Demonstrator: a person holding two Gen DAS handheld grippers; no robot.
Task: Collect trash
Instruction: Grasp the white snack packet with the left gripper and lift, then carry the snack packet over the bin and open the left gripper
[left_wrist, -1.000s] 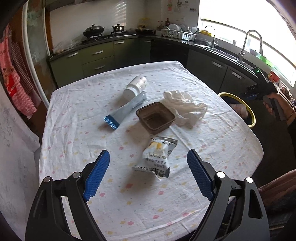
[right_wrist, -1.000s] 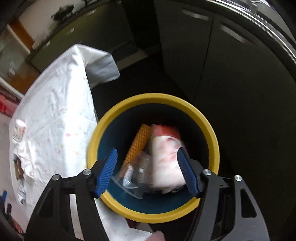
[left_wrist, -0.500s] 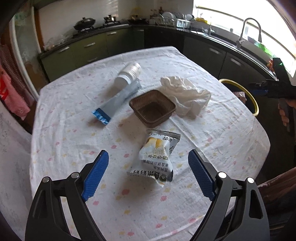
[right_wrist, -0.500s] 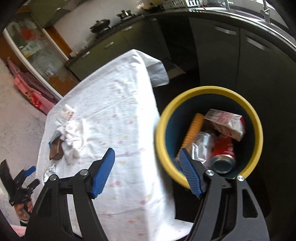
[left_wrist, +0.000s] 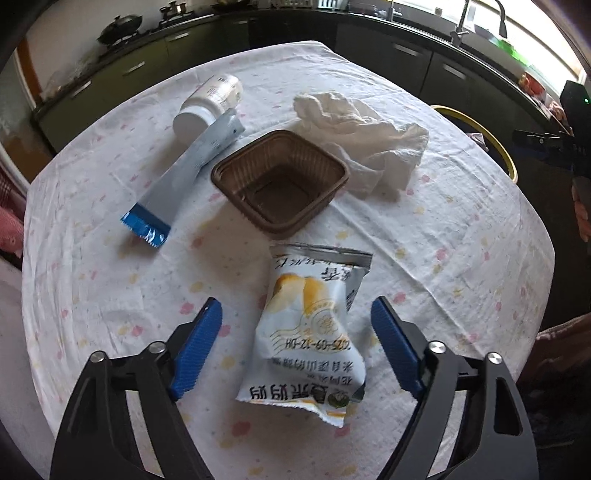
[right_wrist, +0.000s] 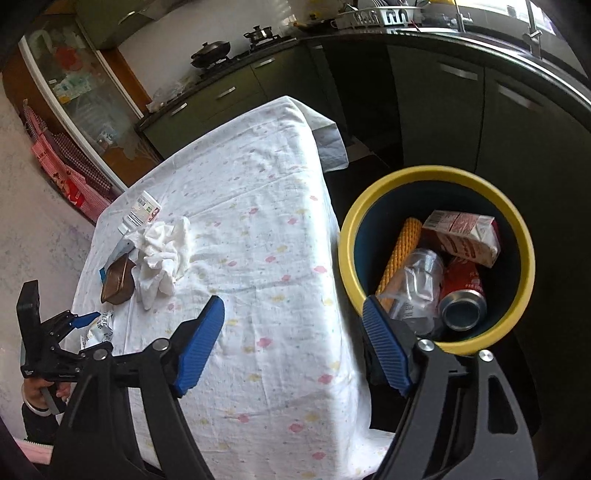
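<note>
This was a home kitchen. Dark green base cabinets (right_wrist: 229, 92) with bar handles ran under a black countertop (right_wrist: 480, 40), where a wok (right_wrist: 209, 50) sat on the gas hob. A dish rack (right_wrist: 380, 14) stood near the sink faucet (left_wrist: 461, 18) below a bright window (left_wrist: 535, 33). A dining table (right_wrist: 258, 206) in floral cloth filled the middle, beside a glass-fronted cupboard (right_wrist: 81, 92).

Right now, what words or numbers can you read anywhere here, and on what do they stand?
"2025-09-12", upside down, followed by characters I cannot make out: on the snack packet.
Large Chinese print on the same packet, upside down: I cannot read it with certainty.
Label on the white bottle: too small.
Print on the red-and-white carton and the red can in the bin: blurred.
</note>
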